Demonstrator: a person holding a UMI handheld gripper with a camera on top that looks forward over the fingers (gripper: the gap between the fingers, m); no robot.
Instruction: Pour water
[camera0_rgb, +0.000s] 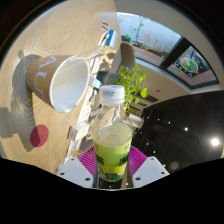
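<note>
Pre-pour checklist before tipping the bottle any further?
1. Grip: gripper fingers press both sides of the bottle: ok.
2. Cap: white cap on the bottle: not ok for pouring.
3. Target: cup lies tilted in this view, mouth facing the bottle: cannot tell if it stands upright.
4. Liquid: bottle holds greenish liquid: ok.
5. Clearance: plant is near the bottle: cannot tell the gap.

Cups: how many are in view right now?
1: the white cup lies tipped, mouth toward the camera, beyond and left of the bottle gripped between the fingers. Others may be hidden behind it.
</note>
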